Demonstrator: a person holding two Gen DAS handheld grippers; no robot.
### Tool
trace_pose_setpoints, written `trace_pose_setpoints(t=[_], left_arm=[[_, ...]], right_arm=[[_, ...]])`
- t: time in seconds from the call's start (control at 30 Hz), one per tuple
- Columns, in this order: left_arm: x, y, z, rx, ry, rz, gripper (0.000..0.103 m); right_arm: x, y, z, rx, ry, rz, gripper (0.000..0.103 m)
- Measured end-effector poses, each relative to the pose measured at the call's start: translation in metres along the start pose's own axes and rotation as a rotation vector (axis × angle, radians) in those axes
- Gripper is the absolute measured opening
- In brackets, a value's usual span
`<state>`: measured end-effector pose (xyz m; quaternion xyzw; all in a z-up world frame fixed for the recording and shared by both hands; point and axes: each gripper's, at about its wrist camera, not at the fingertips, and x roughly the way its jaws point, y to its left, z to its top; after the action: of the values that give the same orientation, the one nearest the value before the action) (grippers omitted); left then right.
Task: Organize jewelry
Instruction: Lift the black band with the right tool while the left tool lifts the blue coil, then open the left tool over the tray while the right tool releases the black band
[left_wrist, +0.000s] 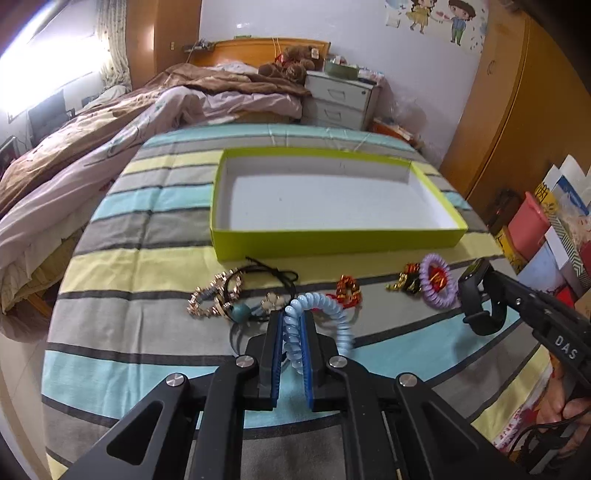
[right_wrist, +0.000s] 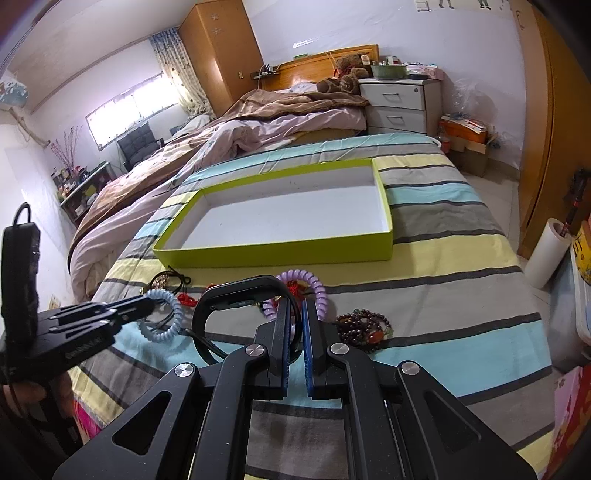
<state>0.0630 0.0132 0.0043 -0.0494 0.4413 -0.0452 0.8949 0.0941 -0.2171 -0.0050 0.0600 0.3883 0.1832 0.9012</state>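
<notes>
Because the left gripper (left_wrist: 291, 325) pinches only one side of the pale blue spiral coil bracelet (left_wrist: 317, 317), the springy loop could slip free or drag the gold chain jewellery (left_wrist: 216, 295) lying just beside it. The right gripper (right_wrist: 295, 314) is clamped on the black rubber watch strap (right_wrist: 236, 295), which might swing loose. Farther off, the shallow lime-green cardboard tray (left_wrist: 332, 240) waits empty on the striped bedspread (left_wrist: 147, 266).

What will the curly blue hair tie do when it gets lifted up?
The blue coil tie will probably stretch and wobble, since it is a springy spiral. It looks light. The left gripper is shut on one side, so the rest of the loop may dangle.
</notes>
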Motion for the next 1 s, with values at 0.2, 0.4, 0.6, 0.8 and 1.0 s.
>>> trace_pose_setpoints(t=[0.2, 0.4, 0.6, 0.8, 1.0], left_arm=[[-0.017, -0.001, 0.008, 0.011, -0.038, -0.026, 0.009], [-0.022, 0.001, 0.014, 0.001, -0.051, -0.045, 0.009], [-0.036, -0.001, 0.034, 0.021, -0.103, -0.071, 0.009], [-0.028, -0.002, 0.065, 0.031, -0.128, -0.075, 0.009], [-0.002, 0.004, 0.1, 0.023, -0.115, -0.099, 0.009]], right_arm=[[-0.008, 0.002, 0.006, -0.006, -0.023, -0.014, 0.006], [-0.013, 0.003, 0.015, -0.008, -0.046, -0.02, 0.006], [-0.016, 0.0, 0.029, -0.01, -0.066, -0.025, 0.006], [-0.005, -0.012, 0.057, -0.011, -0.073, -0.056, 0.006], [0.021, -0.024, 0.084, -0.014, -0.047, -0.088, 0.006]])
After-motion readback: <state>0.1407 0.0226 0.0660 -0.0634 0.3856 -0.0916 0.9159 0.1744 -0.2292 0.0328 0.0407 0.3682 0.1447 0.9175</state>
